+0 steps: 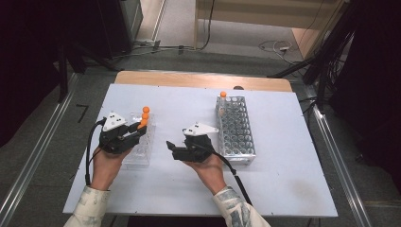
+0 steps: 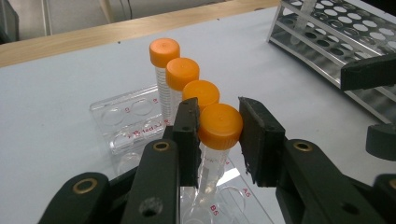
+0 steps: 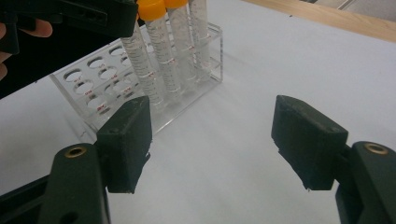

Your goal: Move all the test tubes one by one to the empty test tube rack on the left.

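Four orange-capped tubes stand in a clear rack (image 1: 139,146) near the desk's (image 1: 283,189) left edge. The left gripper (image 2: 218,135) pinches the nearest tube (image 2: 218,128) by its cap. The right gripper (image 3: 212,140) hovers mid-desk, jaws spread and empty, beside a metal rack (image 1: 236,132).

Metal rack (image 2: 327,42) cut by frame edge
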`<act>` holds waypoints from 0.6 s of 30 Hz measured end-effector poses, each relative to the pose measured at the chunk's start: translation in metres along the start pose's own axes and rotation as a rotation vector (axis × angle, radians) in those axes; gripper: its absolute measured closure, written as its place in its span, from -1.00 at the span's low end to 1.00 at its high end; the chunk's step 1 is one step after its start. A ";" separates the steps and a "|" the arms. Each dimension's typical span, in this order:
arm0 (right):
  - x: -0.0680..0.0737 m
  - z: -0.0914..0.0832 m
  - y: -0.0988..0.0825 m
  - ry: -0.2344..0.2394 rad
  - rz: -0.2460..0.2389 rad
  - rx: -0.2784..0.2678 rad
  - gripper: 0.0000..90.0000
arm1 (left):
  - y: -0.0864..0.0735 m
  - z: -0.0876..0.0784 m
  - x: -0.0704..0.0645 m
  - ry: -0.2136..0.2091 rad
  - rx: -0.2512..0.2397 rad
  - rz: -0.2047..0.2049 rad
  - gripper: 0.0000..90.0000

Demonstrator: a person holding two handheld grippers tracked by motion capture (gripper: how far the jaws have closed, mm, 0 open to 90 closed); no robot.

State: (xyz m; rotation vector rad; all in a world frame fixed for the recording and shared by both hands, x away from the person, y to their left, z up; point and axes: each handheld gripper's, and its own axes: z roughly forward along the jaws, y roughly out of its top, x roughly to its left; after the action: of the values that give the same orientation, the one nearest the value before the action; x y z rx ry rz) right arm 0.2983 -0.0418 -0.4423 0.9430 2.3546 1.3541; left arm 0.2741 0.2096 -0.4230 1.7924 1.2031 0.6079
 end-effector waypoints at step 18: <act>-0.010 -0.013 0.006 -0.053 0.000 -0.016 -0.39 | -0.001 -0.009 0.018 0.046 -0.093 -0.170 -0.33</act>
State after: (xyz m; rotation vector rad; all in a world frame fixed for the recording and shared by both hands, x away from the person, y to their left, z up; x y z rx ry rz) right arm 0.3012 -0.0551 -0.4308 0.9628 2.3017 1.3299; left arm 0.2738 0.2297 -0.4205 1.5882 1.3217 0.5994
